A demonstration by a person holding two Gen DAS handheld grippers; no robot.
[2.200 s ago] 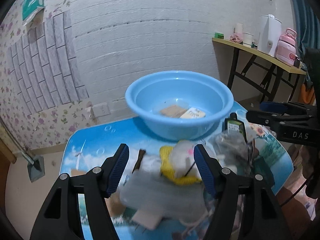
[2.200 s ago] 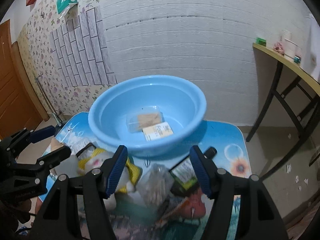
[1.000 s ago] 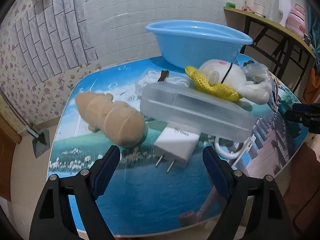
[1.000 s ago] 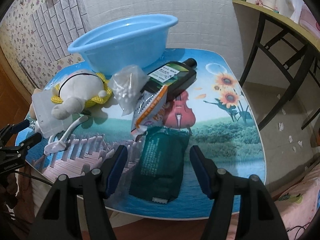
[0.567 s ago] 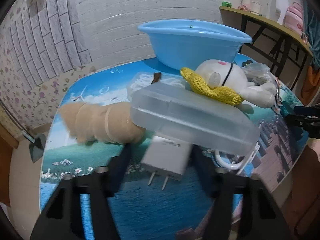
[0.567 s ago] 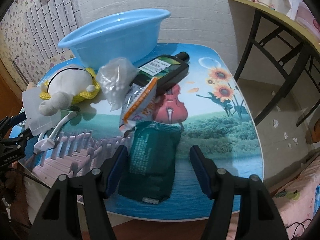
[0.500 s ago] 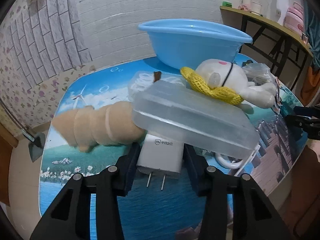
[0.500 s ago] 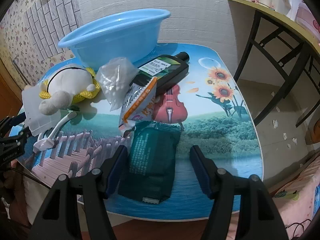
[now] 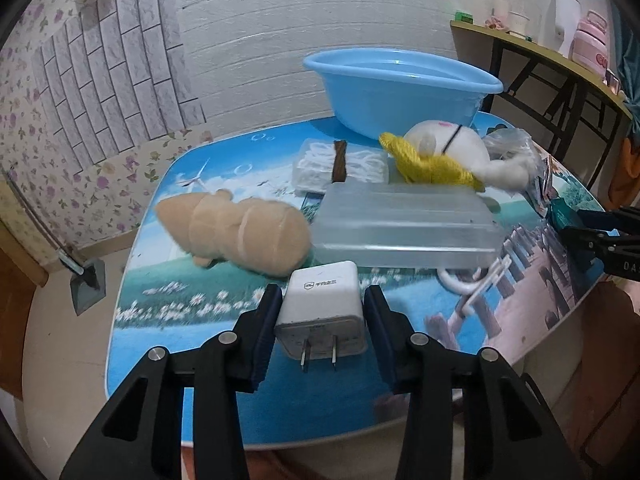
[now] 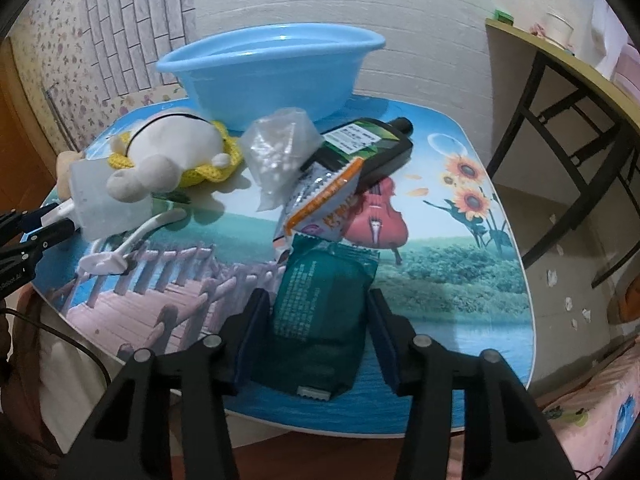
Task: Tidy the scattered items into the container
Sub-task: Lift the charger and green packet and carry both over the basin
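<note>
My left gripper (image 9: 320,316) is shut on a white plug adapter (image 9: 322,308), prongs facing me, held just off the table. Behind it lie a tan plush toy (image 9: 236,232), a clear plastic box (image 9: 404,224), a packet of white cord (image 9: 340,164) and a white plush with a yellow hat (image 9: 440,152). The blue basin (image 9: 400,84) stands at the back. My right gripper (image 10: 318,328) is narrowed around a dark green packet (image 10: 320,312); whether its pads touch it I cannot tell.
In the right wrist view a dark bottle (image 10: 368,144), an orange snack packet (image 10: 324,204), a clear bag (image 10: 280,152) and a white hook (image 10: 124,248) lie on the picture-printed table (image 10: 460,260). A side table (image 9: 560,64) with appliances stands at the right.
My left gripper closed on the white adapter and drew it back from under the clear box, lifting it. My right gripper moved in over the green packet and narrowed its jaws around it.
</note>
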